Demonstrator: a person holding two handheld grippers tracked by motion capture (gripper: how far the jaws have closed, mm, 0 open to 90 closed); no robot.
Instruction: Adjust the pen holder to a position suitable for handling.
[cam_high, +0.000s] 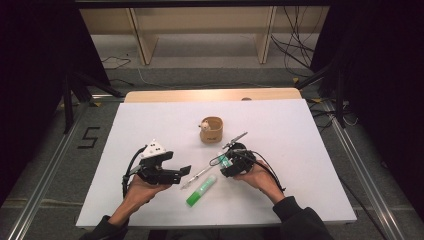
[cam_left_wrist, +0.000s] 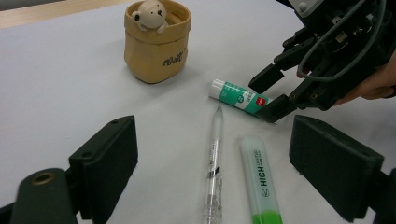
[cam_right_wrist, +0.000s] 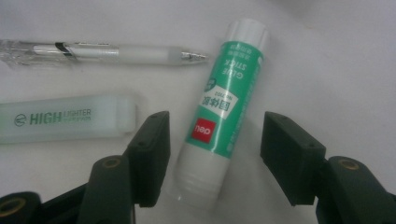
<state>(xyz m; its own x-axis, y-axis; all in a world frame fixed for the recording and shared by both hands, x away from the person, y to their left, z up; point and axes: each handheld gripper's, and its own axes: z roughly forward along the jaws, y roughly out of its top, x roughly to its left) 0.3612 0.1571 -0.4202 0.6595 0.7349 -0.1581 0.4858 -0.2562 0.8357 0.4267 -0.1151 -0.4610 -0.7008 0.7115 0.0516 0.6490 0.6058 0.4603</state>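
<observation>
A lab-style recording space, dark all round the work table. The white tabletop (cam_high: 150, 130) sits on a light wooden board (cam_high: 210, 94) in a black frame, with metal floor rails (cam_high: 42, 175) running along both sides. Loose black cables (cam_high: 295, 35) trail over the grey floor behind, beside tripod-like black stands (cam_high: 75, 85). A taped "5" (cam_high: 89, 137) marks the floor at left, and bare plywood shelving (cam_high: 200, 30) stands at the back.

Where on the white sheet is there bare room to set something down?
Free: the sheet left of the pouch, and its right side. Crowded: the near middle, where pen, highlighter, glue stick and both grippers sit.
</observation>
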